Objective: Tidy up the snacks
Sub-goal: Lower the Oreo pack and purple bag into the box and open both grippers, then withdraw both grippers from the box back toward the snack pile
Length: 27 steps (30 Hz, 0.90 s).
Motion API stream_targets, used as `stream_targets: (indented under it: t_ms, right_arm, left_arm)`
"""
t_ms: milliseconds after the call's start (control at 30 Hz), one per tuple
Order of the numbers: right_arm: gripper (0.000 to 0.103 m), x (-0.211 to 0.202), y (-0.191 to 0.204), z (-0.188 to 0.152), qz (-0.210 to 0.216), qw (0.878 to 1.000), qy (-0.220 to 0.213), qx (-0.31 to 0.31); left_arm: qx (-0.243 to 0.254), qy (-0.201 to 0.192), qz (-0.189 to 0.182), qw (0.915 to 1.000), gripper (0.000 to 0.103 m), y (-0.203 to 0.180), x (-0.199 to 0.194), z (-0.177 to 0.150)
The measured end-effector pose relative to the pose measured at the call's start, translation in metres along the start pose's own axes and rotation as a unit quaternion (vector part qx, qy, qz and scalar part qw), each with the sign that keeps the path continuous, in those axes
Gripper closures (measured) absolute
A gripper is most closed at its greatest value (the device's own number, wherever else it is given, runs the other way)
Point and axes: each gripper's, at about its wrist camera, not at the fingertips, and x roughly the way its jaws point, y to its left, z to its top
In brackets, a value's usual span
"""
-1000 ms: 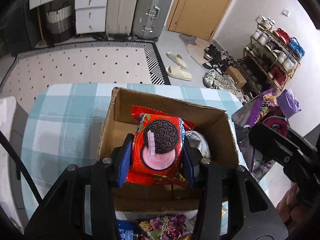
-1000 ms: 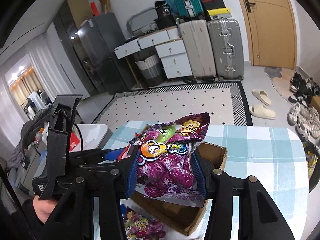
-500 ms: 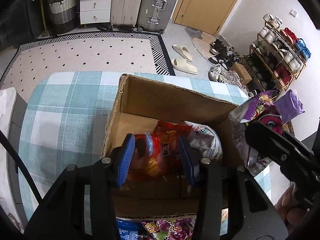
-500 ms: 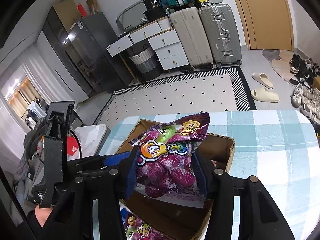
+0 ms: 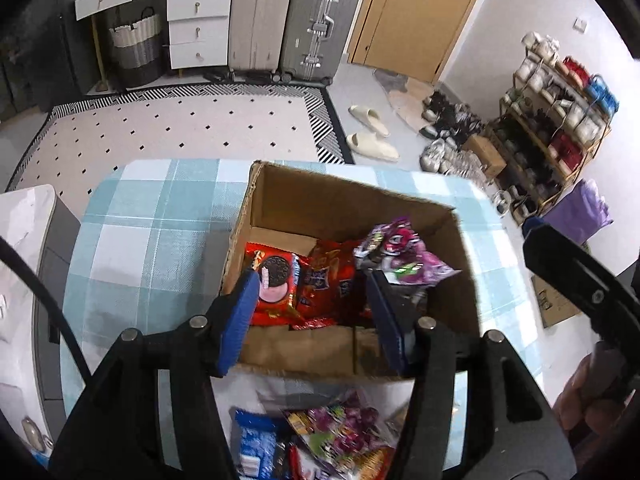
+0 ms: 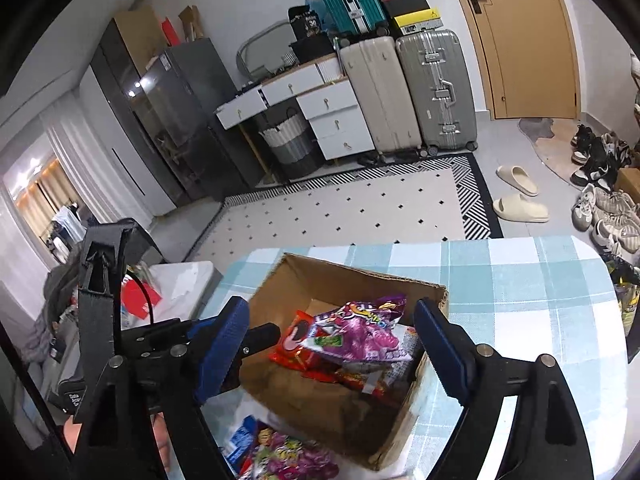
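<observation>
- Two grippers we see, both hanging over the cardboard box (image 5: pixel 348 208) on the blue-and-white checked tablecloth (image 5: pixel 160 232).
- Left gripper (image 5: pixel 316 300): jaws opening, moderately apart, nothing pinched. We see the red cookie packet (image 5: pixel 276 284) lying in the box below and between the blue pads (image 5: pixel 240 316), at the box's left side; the left pad overlaps its edge in the view, and we cannot tell if it touches.
- Right gripper (image 6: pixel 332 344): jaws opening, spread wide, pads clear of everything. The purple candy bag (image 6: pixel 360 336) lies in the box between the fingers in the view, on top of the red packets, not gripped.
- In the left wrist view the purple candy bag (image 5: pixel 404 256) sits toward the box's right side, tilted, partly over an orange-red snack bag (image 5: pixel 332 276).
- We see the cookie packet (image 6: pixel 298 340) in the right wrist view too, partly under the purple bag.
- More snacks lie loose on the cloth just in front of the box's near wall: a blue packet (image 5: pixel 256 440) and a second purple candy bag (image 5: pixel 344 436), among others too blurred to tell.
- The left gripper's body shows at the left in the right wrist view, with a person's hand (image 6: pixel 72 436) low beneath it.
- The right gripper's black frame (image 5: pixel 576 280) shows at the right edge of the left wrist view, fingers of a hand (image 5: pixel 576 396) below it.
- Background: two suitcases (image 5: pixel 296 20), a white drawer unit (image 5: pixel 196 28), a shoe rack (image 5: pixel 560 112), slippers (image 5: pixel 372 132) on the floor.
</observation>
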Motion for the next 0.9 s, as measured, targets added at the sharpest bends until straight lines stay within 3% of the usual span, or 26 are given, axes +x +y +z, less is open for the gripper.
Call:
stream_targets:
  t_ms: [67,167,433,767,900]
  right_arm:
    - [0.017,-0.012,0.001,0.000,0.002,1.000,-0.006,0.001]
    - [0.017,-0.035,0.000,-0.006,0.019,1.000,-0.018,0.010]
    - [0.016,-0.095,0.004,-0.035,0.050,0.997,-0.051,0.007]
    - [0.016,-0.160,0.039,-0.061,0.062,0.993,-0.092,-0.049]
    - [0.008,-0.184,0.054,-0.074,0.073,0.989,-0.116,-0.060]
  left_arm:
    - [-0.004,-0.016,-0.013,0.9998,0.045,-0.001,-0.017,-0.004]
    - [-0.001,-0.049,-0.002,0.9988,0.035,-0.004,-0.048,-0.015]
    - [-0.002,-0.112,0.012,0.9936,0.030,-0.009,-0.122,-0.061]
    - [0.032,-0.164,0.034,0.9853,0.022,-0.027,-0.199,-0.117]
    - [0.047,-0.173,0.039,0.9831,0.022,-0.037,-0.222,-0.136]
